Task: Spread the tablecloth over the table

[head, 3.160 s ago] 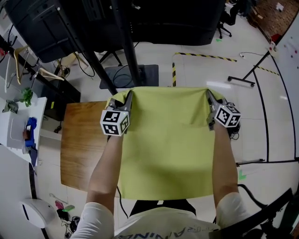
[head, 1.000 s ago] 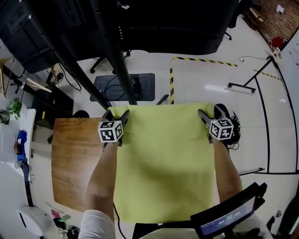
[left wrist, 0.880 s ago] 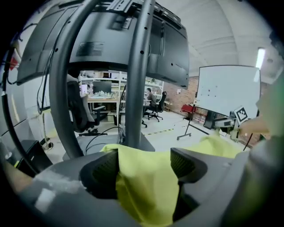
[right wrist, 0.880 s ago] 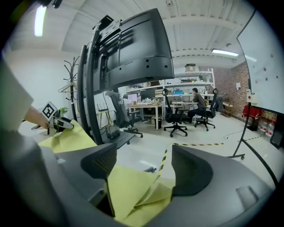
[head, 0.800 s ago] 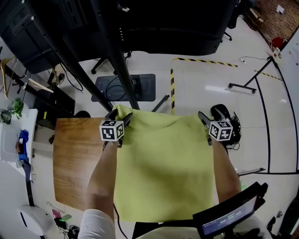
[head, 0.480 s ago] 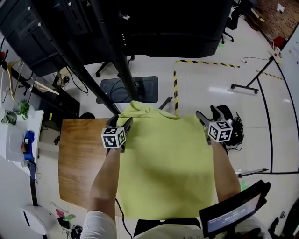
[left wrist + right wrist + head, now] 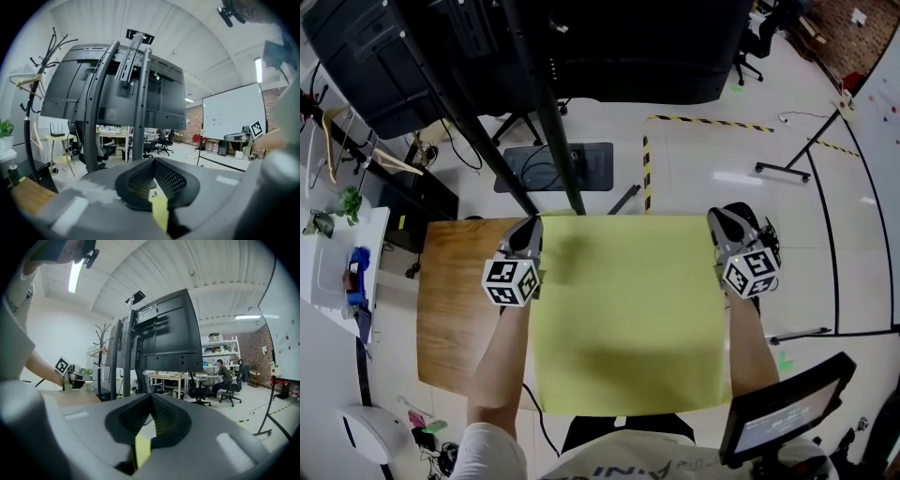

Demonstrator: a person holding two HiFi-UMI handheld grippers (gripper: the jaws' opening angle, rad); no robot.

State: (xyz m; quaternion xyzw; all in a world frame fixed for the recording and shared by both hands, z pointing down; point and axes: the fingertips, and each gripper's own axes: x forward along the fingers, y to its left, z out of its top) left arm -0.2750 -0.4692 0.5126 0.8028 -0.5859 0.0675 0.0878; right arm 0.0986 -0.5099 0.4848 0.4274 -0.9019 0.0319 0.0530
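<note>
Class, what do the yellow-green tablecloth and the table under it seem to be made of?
The tablecloth looks like thin fabric, matte: soft shading and no glare. The table looks like wood or wood-look laminate, smooth: brown grain streaks run along it.

The floor (image 7: 703,159) around me is pale and glossy, with yellow-black hazard tape (image 7: 645,173) marking a corner on it. At the far side a big black screen (image 7: 628,42) stands on dark posts over a black mat (image 7: 598,164). To my left is a coat rack (image 7: 35,89) with hangers. To my right a whiteboard (image 7: 232,112) stands beside a brick wall (image 7: 193,123). A strip light (image 7: 75,275) glows on the white ceiling.
</note>
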